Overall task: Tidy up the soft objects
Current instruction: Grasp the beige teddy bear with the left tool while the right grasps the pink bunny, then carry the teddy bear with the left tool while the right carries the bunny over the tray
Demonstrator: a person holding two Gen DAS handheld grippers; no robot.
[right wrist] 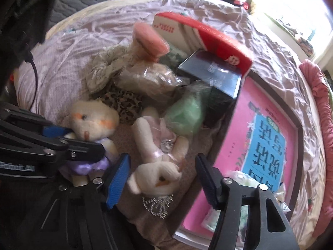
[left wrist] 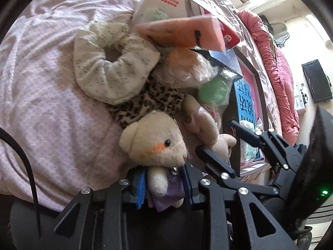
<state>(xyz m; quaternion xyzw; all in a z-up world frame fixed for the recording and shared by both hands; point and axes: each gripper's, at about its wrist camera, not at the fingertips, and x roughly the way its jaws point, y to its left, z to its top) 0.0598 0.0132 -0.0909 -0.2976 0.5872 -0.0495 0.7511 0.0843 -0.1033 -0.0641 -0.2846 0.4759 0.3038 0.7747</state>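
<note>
Jaws of the left gripper (left wrist: 164,184) pinch the teddy bear (left wrist: 154,139); right gripper (right wrist: 162,179) straddles, wide, the plush rabbit (right wrist: 156,158).

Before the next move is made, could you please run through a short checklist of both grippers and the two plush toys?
1. Left gripper closed on purple-dressed bear: ok.
2. Right gripper straddling pink-dressed plush: ok.
3. Right pads pressing that plush: not ok, gaps on both sides.
4. The two grippers apart from each other: ok, though close.
5. Plush's silver beaded trim free of the pads: ok.
</note>
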